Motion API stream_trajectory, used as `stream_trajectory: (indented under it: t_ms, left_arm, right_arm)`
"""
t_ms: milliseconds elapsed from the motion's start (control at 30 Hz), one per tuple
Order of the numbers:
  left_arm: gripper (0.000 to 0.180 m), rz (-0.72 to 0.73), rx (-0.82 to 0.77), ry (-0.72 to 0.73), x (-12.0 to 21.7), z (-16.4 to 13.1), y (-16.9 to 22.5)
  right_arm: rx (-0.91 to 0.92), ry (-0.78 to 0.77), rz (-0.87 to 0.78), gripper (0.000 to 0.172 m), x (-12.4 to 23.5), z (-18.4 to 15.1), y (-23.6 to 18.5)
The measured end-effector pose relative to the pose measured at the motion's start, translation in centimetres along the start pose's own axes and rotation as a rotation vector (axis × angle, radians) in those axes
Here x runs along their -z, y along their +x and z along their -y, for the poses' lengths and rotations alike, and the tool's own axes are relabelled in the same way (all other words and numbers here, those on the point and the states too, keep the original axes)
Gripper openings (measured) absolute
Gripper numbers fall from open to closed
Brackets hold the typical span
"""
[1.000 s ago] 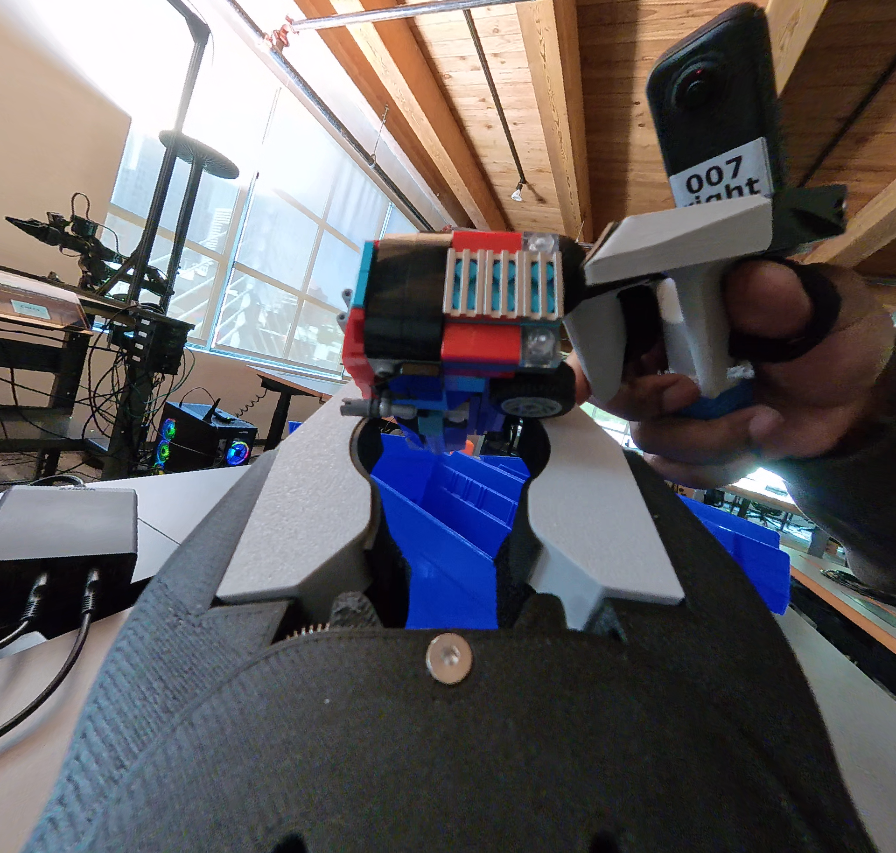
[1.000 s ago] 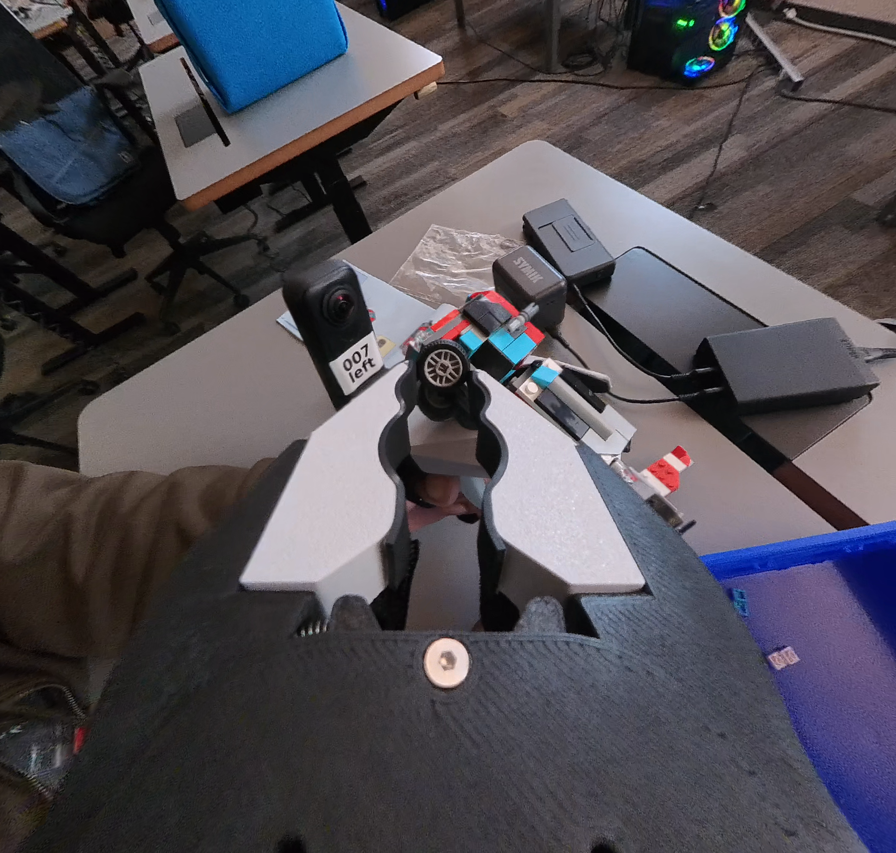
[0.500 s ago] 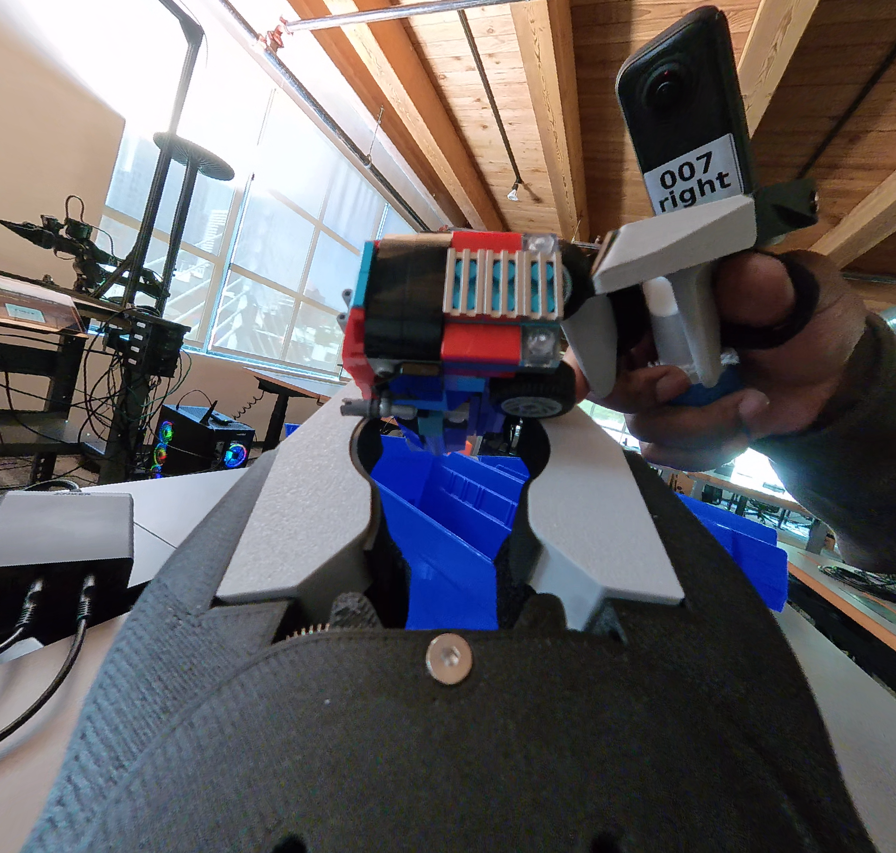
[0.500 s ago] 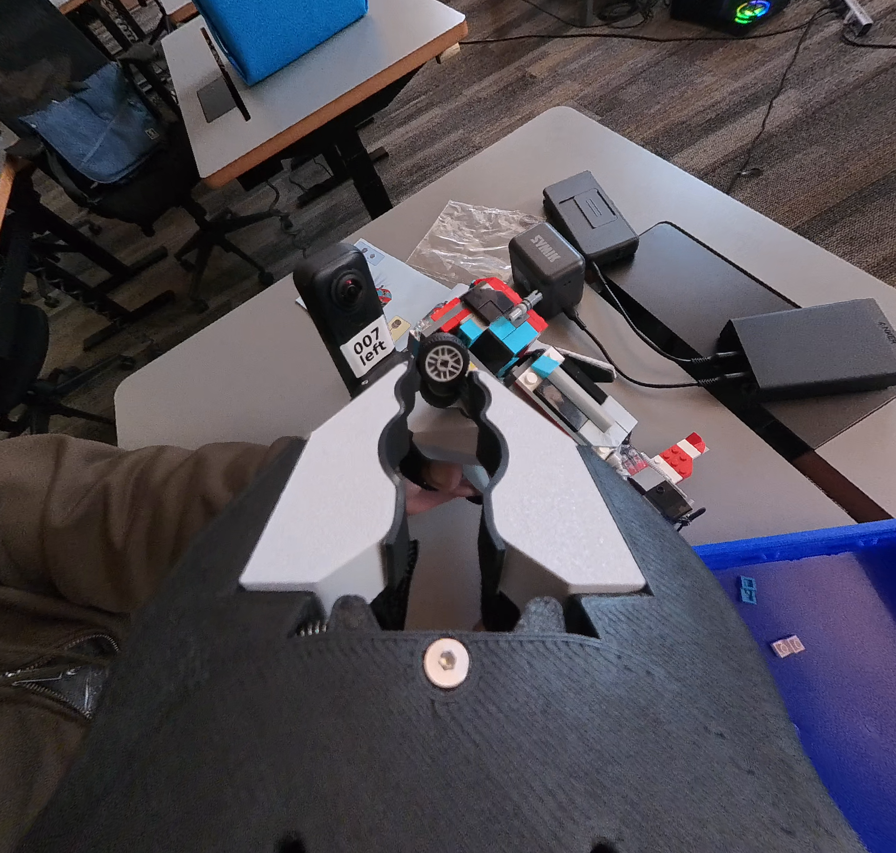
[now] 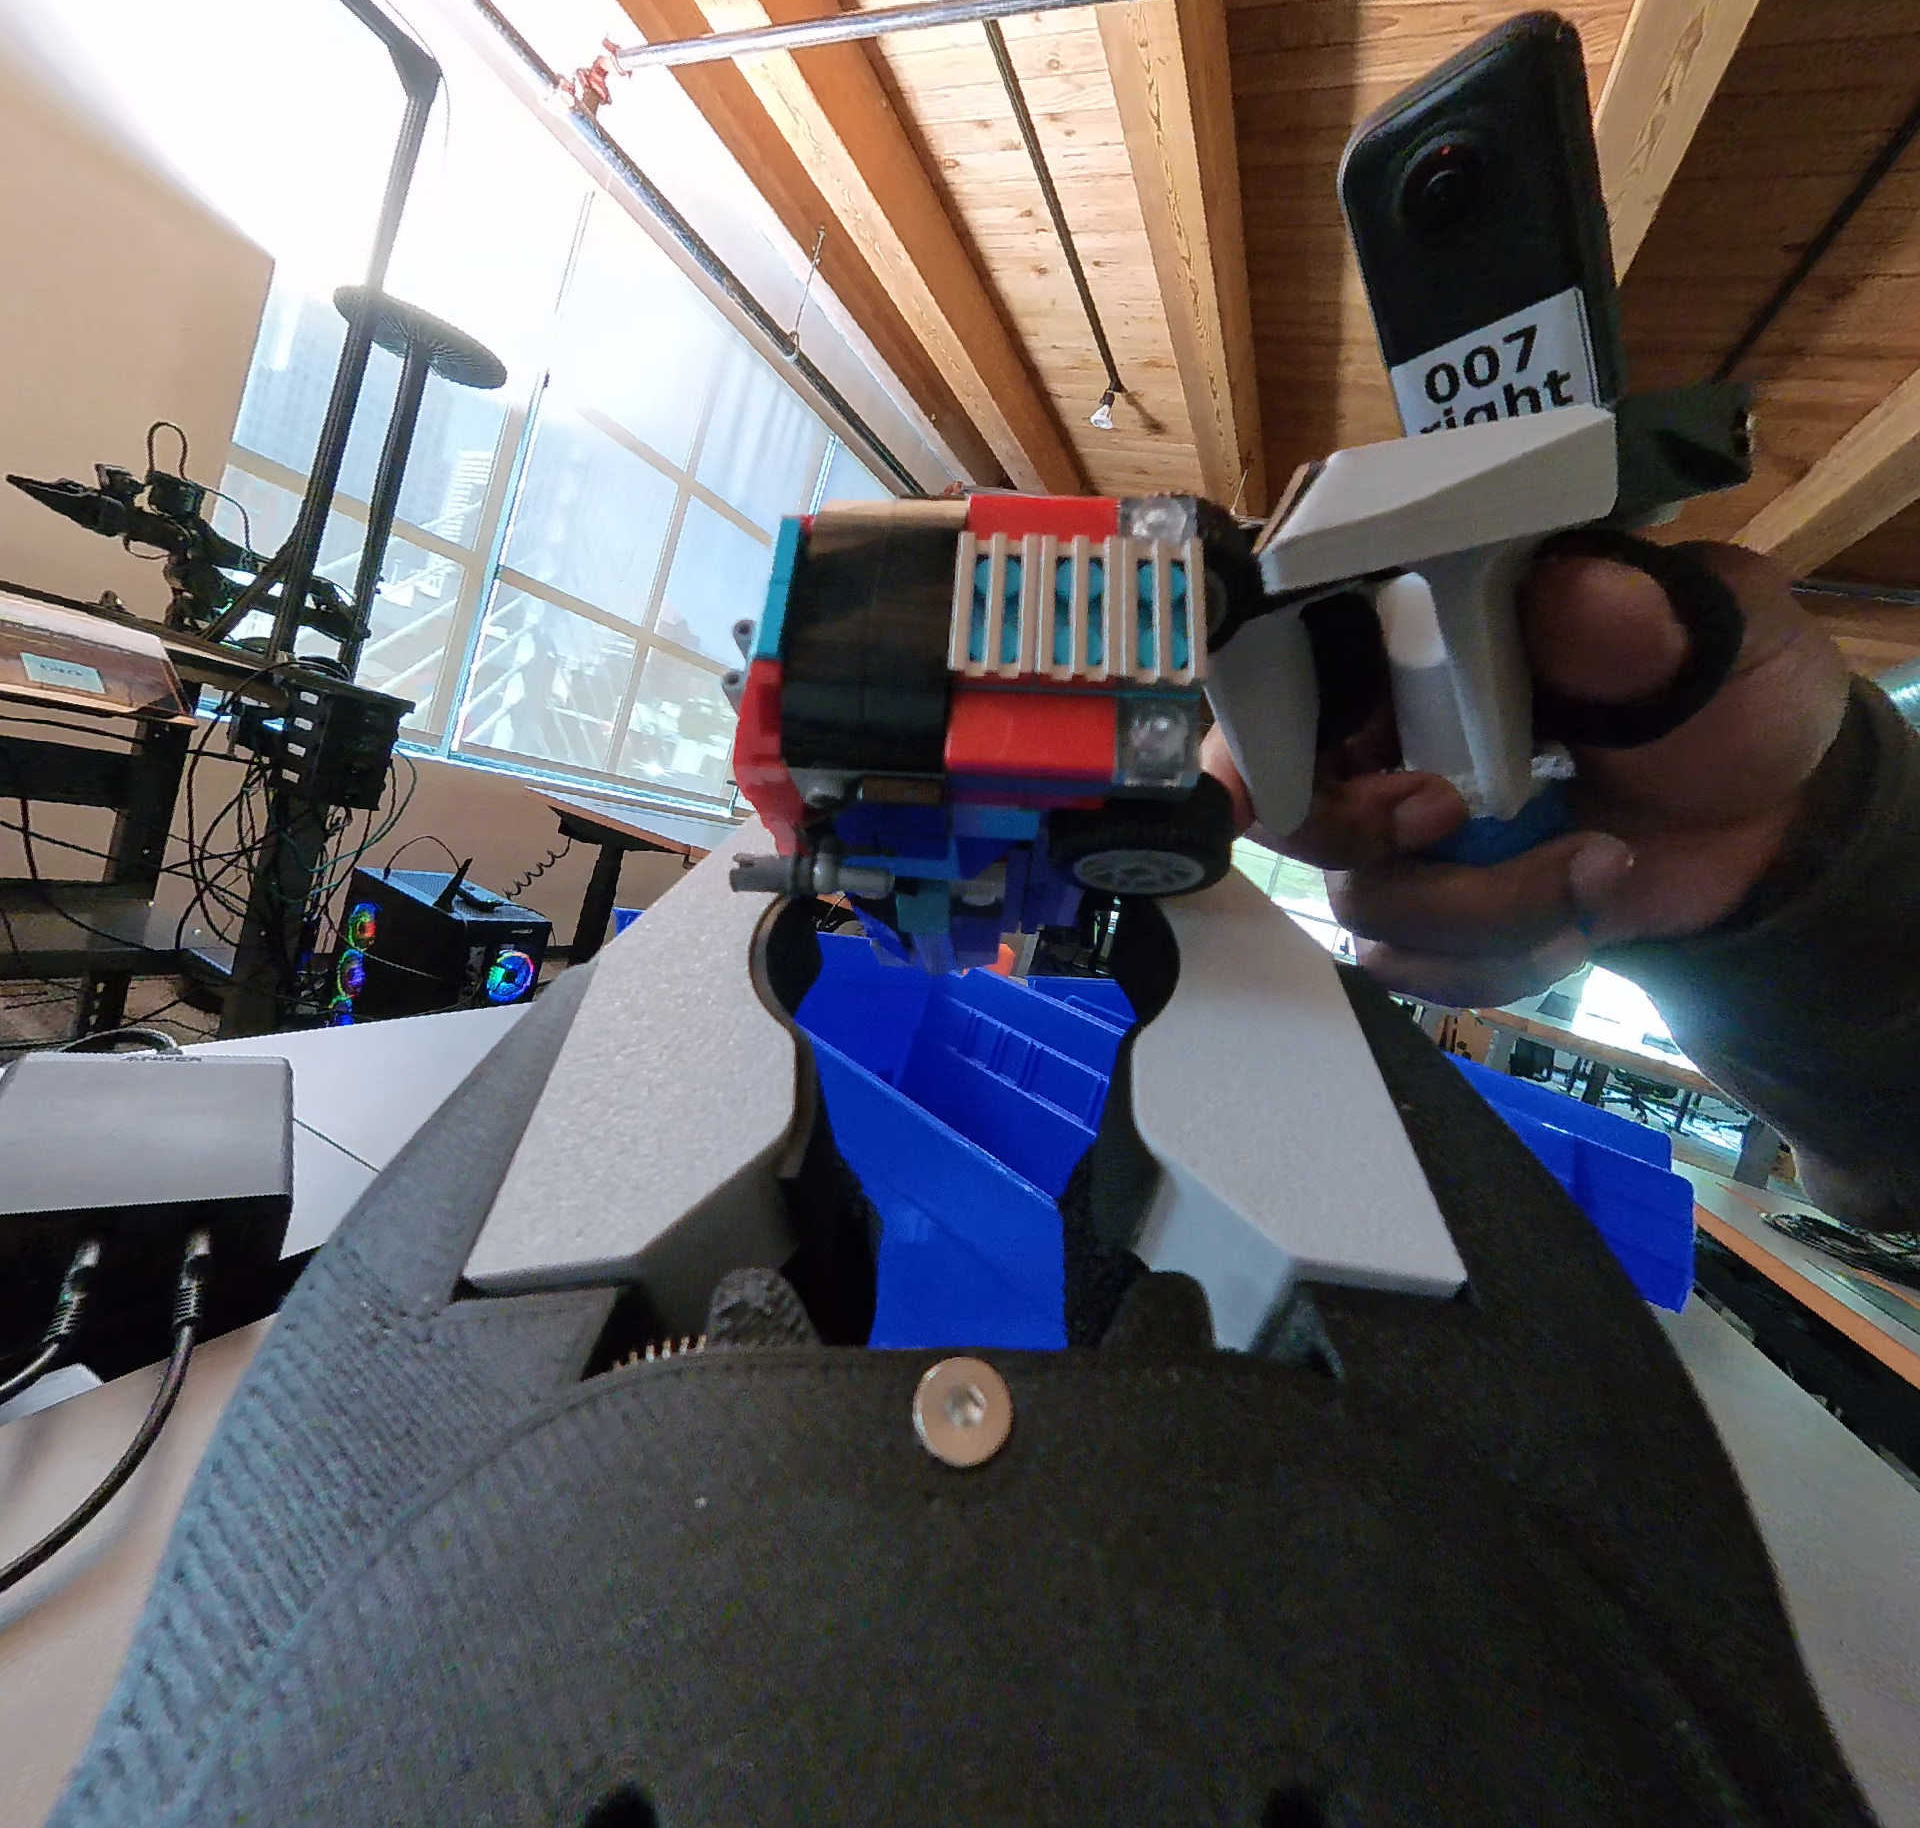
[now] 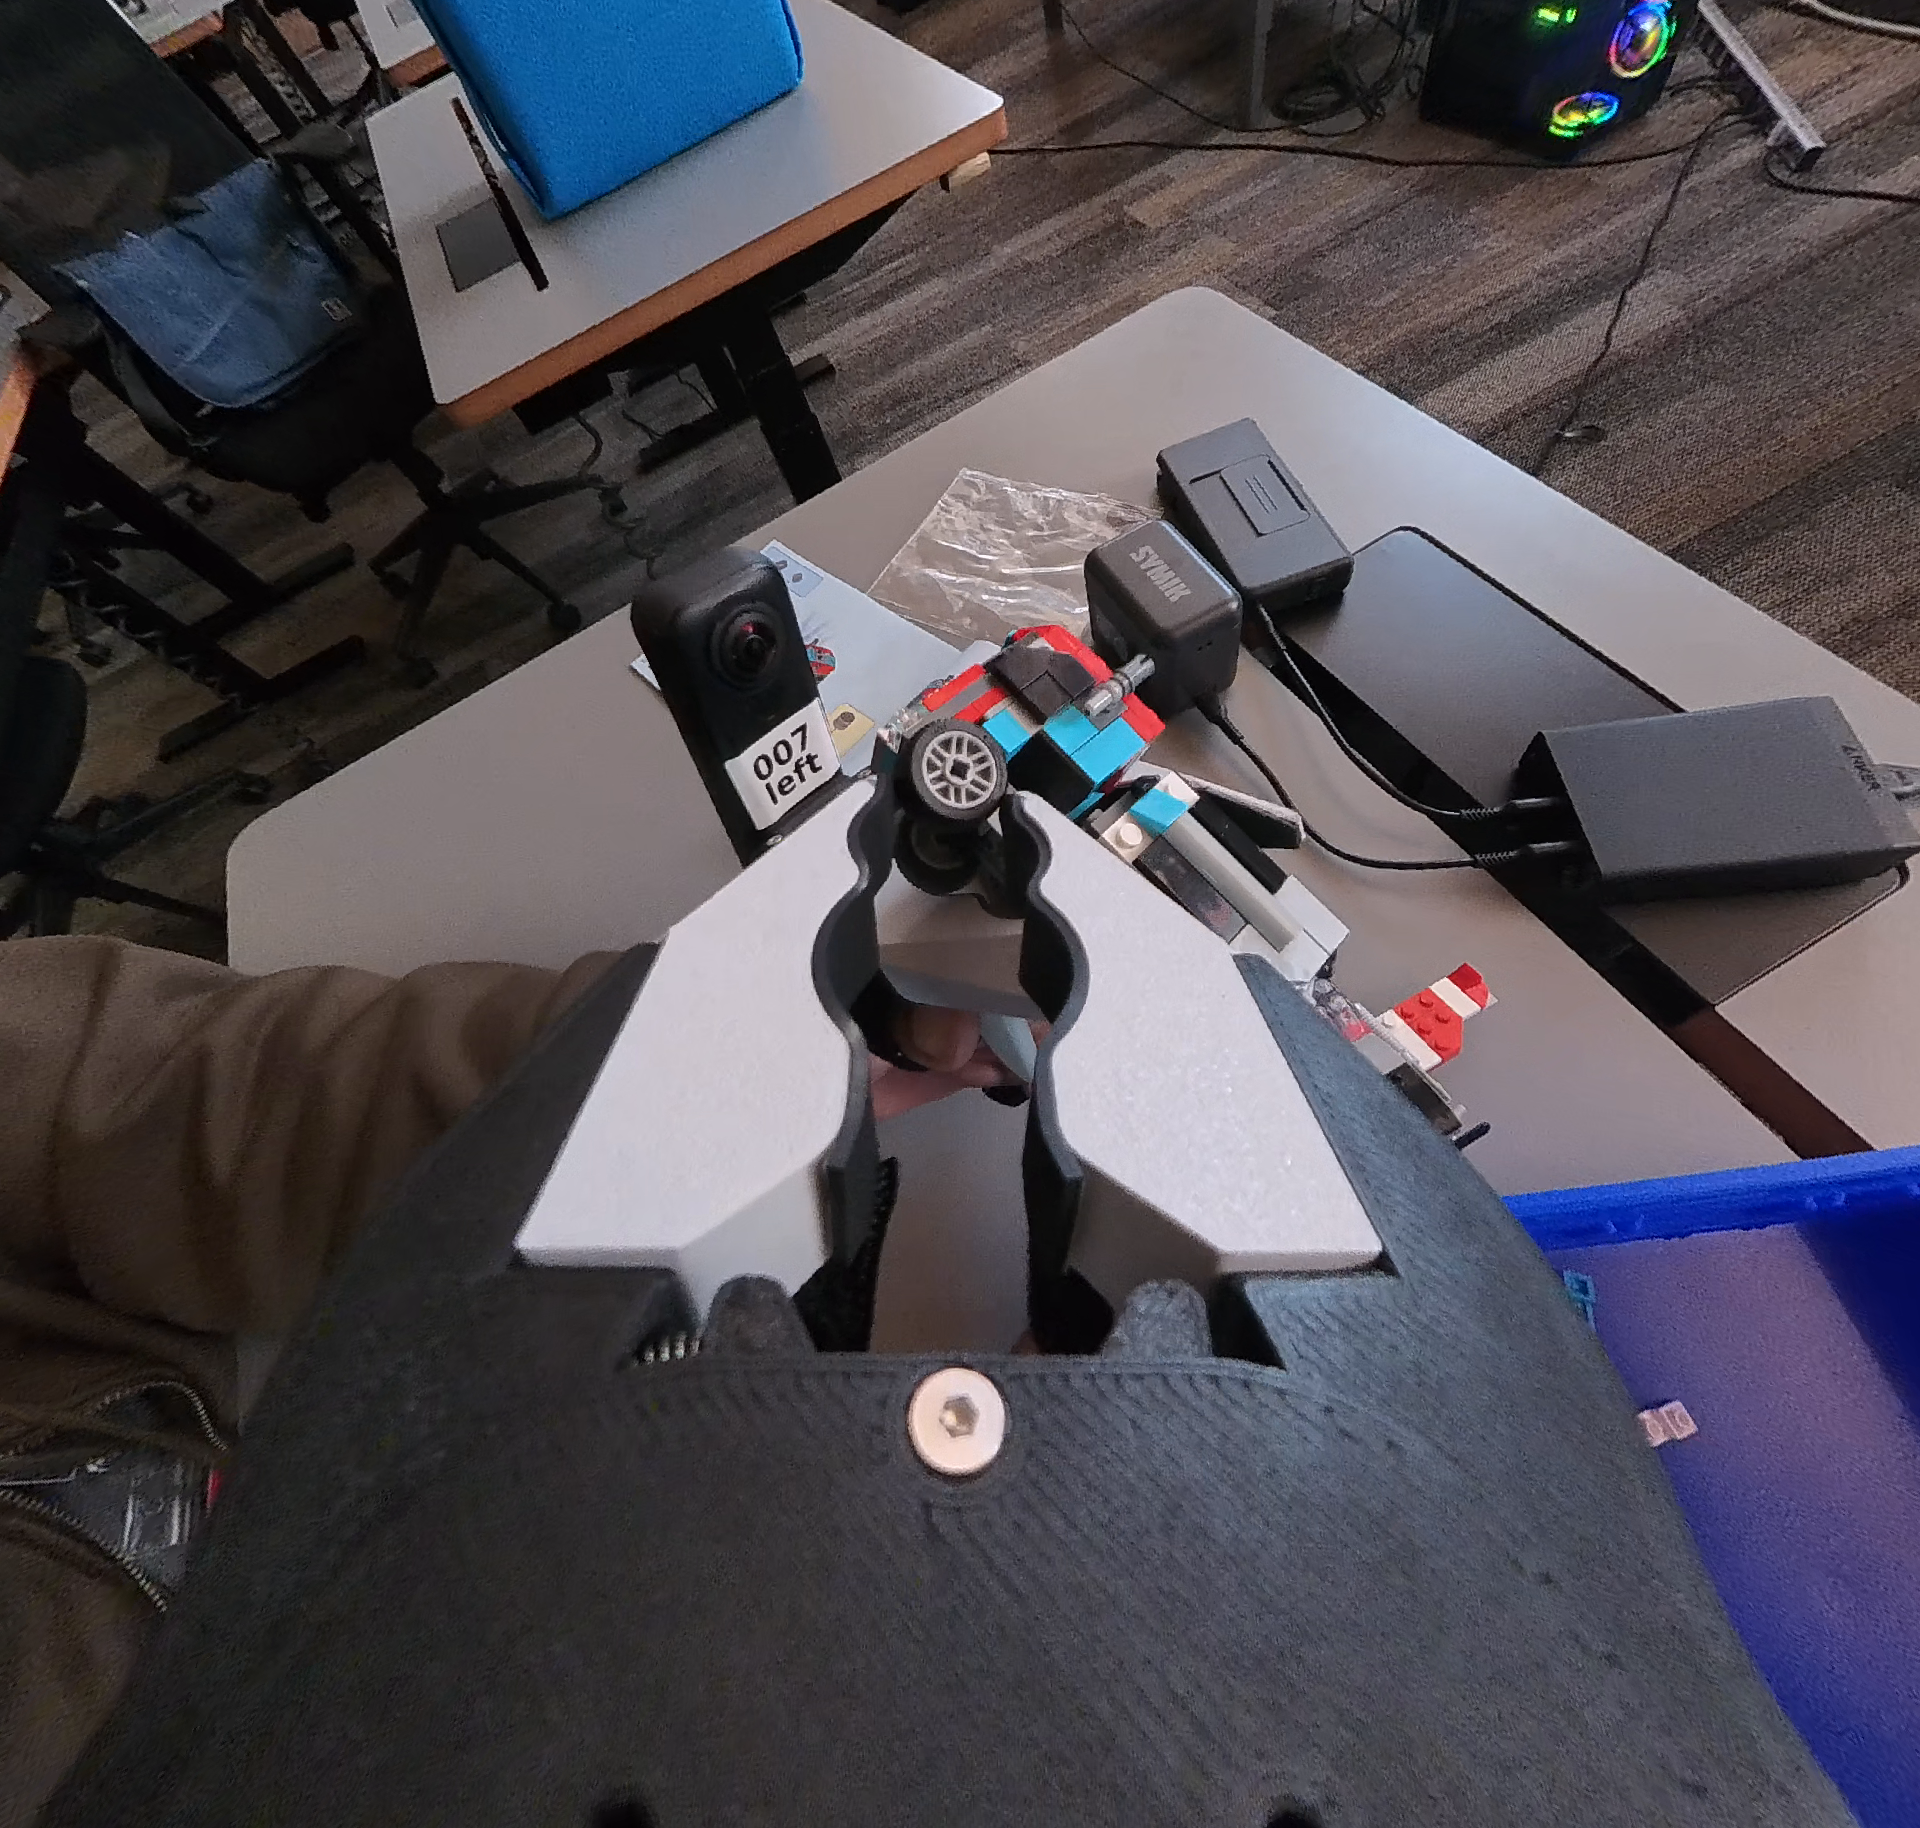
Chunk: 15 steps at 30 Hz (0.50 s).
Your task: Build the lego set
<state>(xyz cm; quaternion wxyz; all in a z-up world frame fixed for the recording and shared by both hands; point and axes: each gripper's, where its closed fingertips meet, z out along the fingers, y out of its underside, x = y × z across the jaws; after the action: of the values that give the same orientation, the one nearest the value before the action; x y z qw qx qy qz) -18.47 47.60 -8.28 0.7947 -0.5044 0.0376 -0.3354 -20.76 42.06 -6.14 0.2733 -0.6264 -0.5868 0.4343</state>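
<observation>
A toy truck of red, black, blue and teal bricks [image 5: 966, 677] is held up in the air between both grippers. My left gripper [image 5: 971, 905] is shut on the truck's lower body, which spans the wide gap between its fingertips, a grey pin at the left one and a wheel [image 5: 1138, 859] at the right one. My right gripper [image 6: 951, 822] is shut on a black wheel with a grey hub [image 6: 951, 768] at the truck's [image 6: 1049, 718] end. It also shows in the left wrist view [image 5: 1247, 625], coming in from the right in a person's hand.
Blue bins [image 5: 935, 1155] [image 6: 1766, 1466] stand beyond the truck. On the grey table [image 6: 499, 822] lie a grey and black brick assembly [image 6: 1226, 885], a red and white brick piece [image 6: 1439, 1009], black chargers with cables [image 6: 1704, 802] [image 6: 1158, 599], and a clear plastic bag [image 6: 987, 542]. The tips of one gripper are about 6 cm away from the tips of the other.
The right gripper has tilted and shifted a little around the truck, still on the wheel. The truck has stayed in place at the left gripper's fingertips.
</observation>
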Motion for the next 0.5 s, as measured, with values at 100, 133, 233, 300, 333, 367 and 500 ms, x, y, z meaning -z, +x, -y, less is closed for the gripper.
stream_trajectory:
  t_ms: [100,133,233,300,333,367,500]
  left_arm:
    - [0.055,-0.001,0.004,0.002,0.02,0.02,-0.03]
    - [0.055,0.000,0.004,0.002,0.03,0.01,-0.03]
    - [0.055,-0.003,0.004,0.005,0.04,0.08,-0.01]
    - [0.055,-0.004,0.004,0.004,0.03,0.06,0.01]
    - [0.055,-0.005,0.003,0.004,0.03,0.06,0.03]
    - [0.055,-0.005,0.002,0.003,0.02,0.03,0.05]
    - [0.055,-0.004,0.000,-0.001,0.01,-0.03,0.06]
  right_arm:
    - [0.013,0.004,-0.006,0.021,0.02,0.05,0.02]
    - [0.017,0.003,-0.008,0.021,0.04,0.07,0.04]
    - [0.024,0.001,-0.017,0.021,0.17,0.15,0.16]
    - [0.031,-0.007,-0.022,0.021,0.24,0.07,0.21]
    - [0.036,-0.014,-0.026,0.021,0.23,-0.01,0.23]
    - [0.042,-0.019,-0.031,0.021,0.23,-0.07,0.26]
    - [0.068,-0.031,-0.044,0.021,0.24,-0.15,0.25]
